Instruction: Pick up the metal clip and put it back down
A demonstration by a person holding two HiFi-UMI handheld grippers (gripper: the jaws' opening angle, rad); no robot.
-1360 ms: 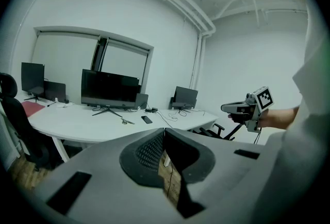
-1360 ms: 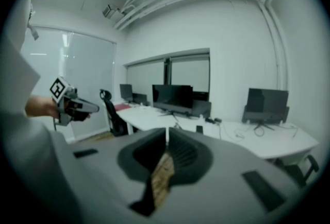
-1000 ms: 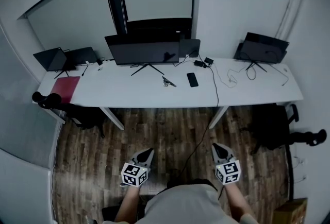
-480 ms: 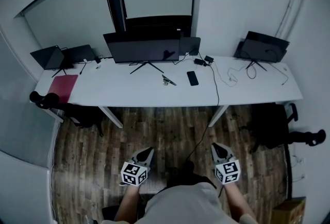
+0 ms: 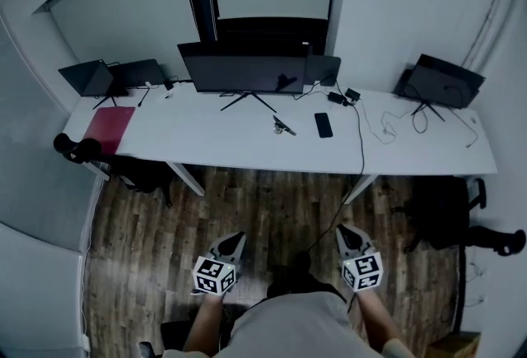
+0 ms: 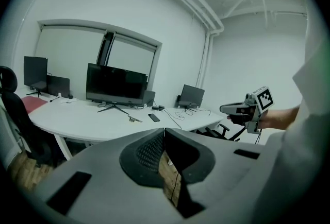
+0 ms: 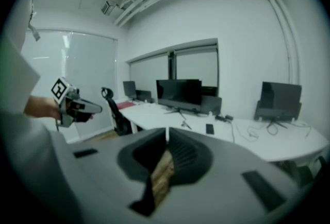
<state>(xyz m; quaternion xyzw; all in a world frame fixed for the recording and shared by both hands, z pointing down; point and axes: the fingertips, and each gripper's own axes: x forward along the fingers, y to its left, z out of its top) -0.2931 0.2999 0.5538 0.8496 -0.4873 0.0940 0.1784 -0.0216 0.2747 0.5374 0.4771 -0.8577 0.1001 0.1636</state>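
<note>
left hand-held gripper and right hand-held gripper are both closed and empty, so step to the counter and open one before reaching the metal clip.

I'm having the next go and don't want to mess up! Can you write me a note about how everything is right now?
Left gripper: jaws shut, empty, over the brown wooden floor, short of the desk.
Right gripper: the same, shut and empty.
Small metal clip: lying on the long white desk, in front of the wide black monitor, just left of the black phone.
Done: nothing yet; the clip is untouched.
Left: reach the desk, pick up the clip, put it back down.
</note>
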